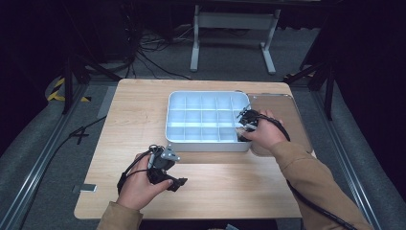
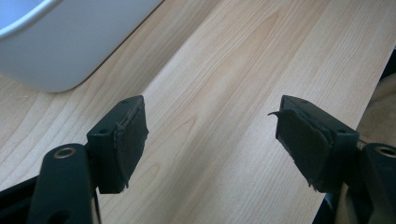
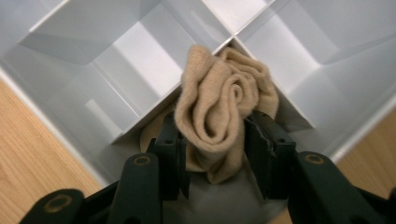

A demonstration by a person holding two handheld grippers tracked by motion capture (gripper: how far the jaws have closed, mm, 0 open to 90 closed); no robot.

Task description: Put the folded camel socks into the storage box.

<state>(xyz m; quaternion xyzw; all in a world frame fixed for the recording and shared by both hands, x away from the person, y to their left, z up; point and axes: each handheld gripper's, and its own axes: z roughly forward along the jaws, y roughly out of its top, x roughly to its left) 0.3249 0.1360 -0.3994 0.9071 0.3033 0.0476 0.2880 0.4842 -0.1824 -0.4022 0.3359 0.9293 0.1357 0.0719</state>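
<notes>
A rolled beige sock (image 3: 223, 105) is being released into a compartment of the white organizer tray (image 1: 174, 117) by the right tongs (image 3: 215, 140) (jaws slackening around it); withdrawal is called for next, while the left tongs (image 2: 212, 140) are held wide over the desk (image 2: 224, 70).

No readable text, label, brand, number or sign appears anywhere.

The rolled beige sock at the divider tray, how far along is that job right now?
Done: the rolled beige sock has reached the white divider tray, sitting over a compartment at its near right corner.
In hand: the right gripper has the sock between its jaws; whether the pads press on it is unclear.
Left: probably letting go and backing out. The left gripper waits open over bare table.
</notes>
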